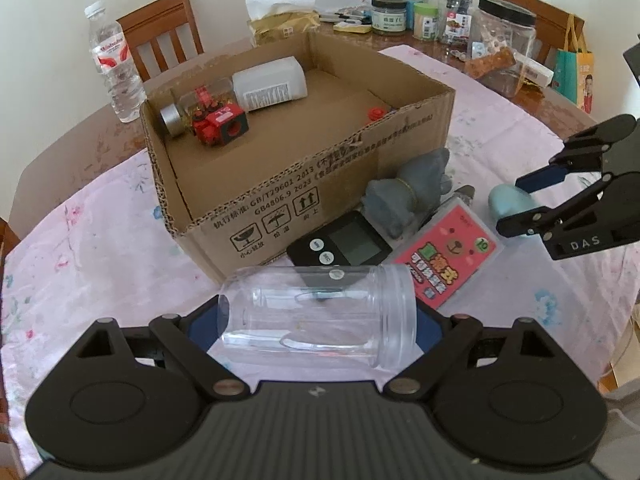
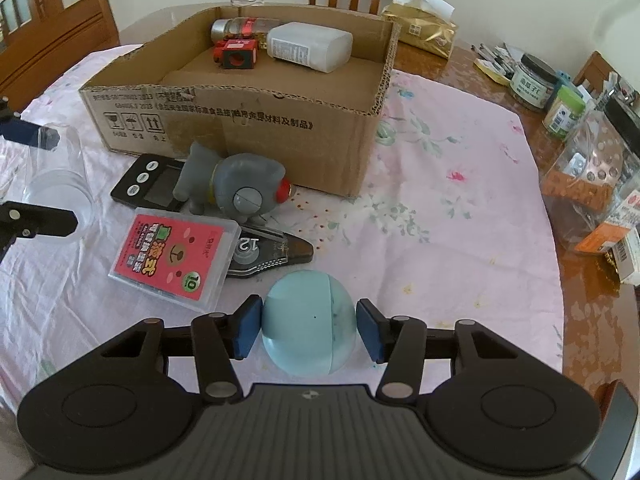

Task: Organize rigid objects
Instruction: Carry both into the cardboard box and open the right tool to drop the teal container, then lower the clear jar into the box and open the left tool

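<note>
My left gripper (image 1: 320, 322) is shut on a clear plastic jar (image 1: 320, 314), which lies sideways between the blue pads in front of the cardboard box (image 1: 320, 168). My right gripper (image 2: 308, 326) has its pads around a light blue egg-shaped capsule (image 2: 308, 324) on the tablecloth, with a small gap at the right pad. The box holds a red cube (image 1: 230, 122), a small silver-capped jar (image 1: 192, 110) and a white bottle (image 1: 270, 84). A grey toy (image 2: 236, 186), a black timer (image 2: 150, 182), a pink card case (image 2: 176, 254) and a tape dispenser (image 2: 272, 254) lie before the box.
A water bottle (image 1: 114, 64) stands behind the box. Jars, a pen holder and a snack container (image 1: 500, 44) crowd the far right of the table. A tissue pack (image 2: 424, 26) lies behind the box. Wooden chairs (image 1: 164, 32) surround the table.
</note>
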